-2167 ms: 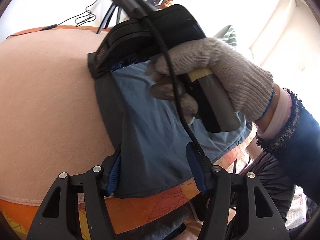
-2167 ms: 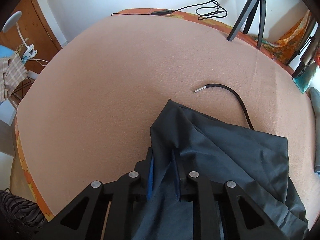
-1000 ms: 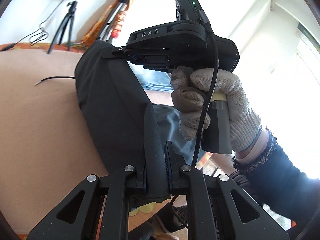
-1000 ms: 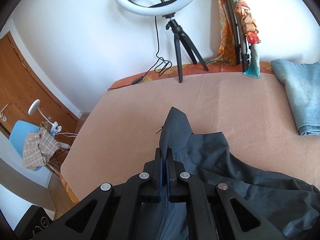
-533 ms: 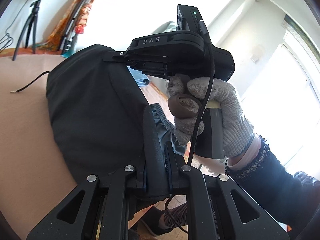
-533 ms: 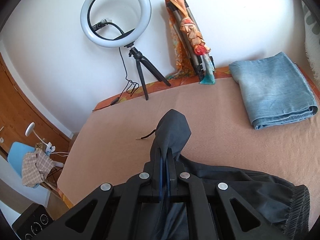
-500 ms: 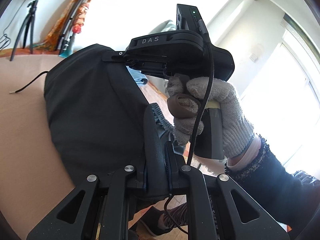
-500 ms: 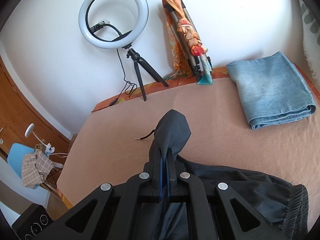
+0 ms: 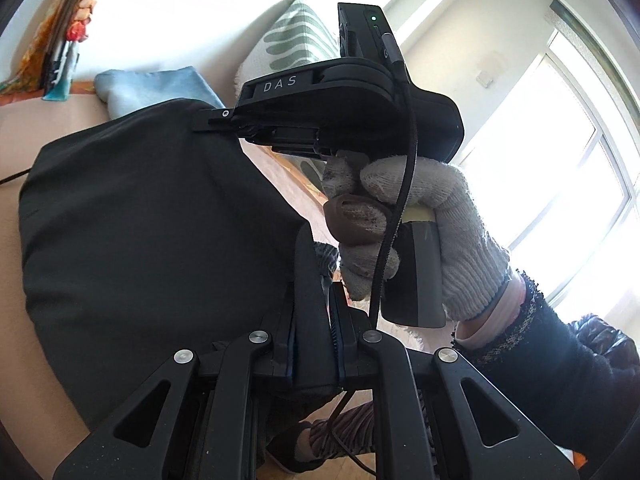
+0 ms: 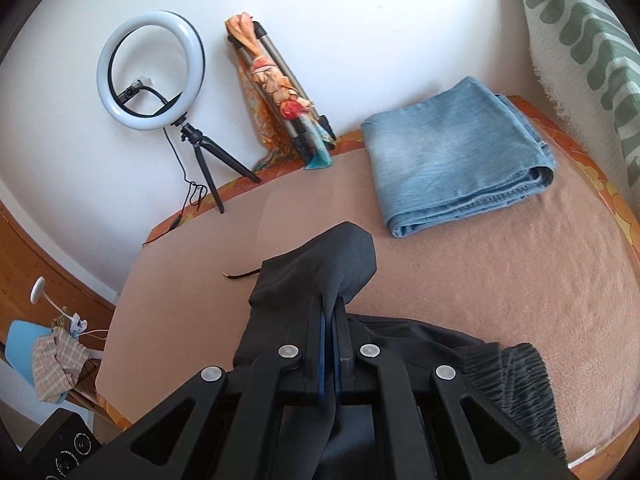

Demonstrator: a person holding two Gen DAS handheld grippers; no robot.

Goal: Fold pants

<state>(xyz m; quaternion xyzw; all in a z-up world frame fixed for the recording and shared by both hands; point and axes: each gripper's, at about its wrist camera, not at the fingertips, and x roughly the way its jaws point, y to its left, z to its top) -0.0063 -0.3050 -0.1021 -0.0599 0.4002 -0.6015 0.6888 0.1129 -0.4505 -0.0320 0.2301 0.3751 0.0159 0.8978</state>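
Here both grippers are lifted above the bed, each with a pinch of the dark grey pants between its jaws. The left gripper has its jaws closed narrow on a fold of the fabric, and a broad sheet of the cloth spreads from it to the left and up across the left wrist view. At the top of that sheet the right gripper shows from the side, a black body marked "DAS", with the fabric's upper edge meeting its front end. The person's right hand, in a pale knitted glove, is wrapped around that gripper's handle, and a black cable runs down across the glove.

In the right wrist view the jaws are likewise pressed together on the pants, with a rounded flap of cloth standing up above the fingertips. Below and to the right, the ribbed elastic band of the pants lies gathered on the peach blanket covering the bed.

Well apart from the pants, near the far edge of the bed, sits a pair of folded blue jeans. A ring light on a small tripod stands by the white wall, and beside it leans a folded tripod wrapped in an orange scarf.
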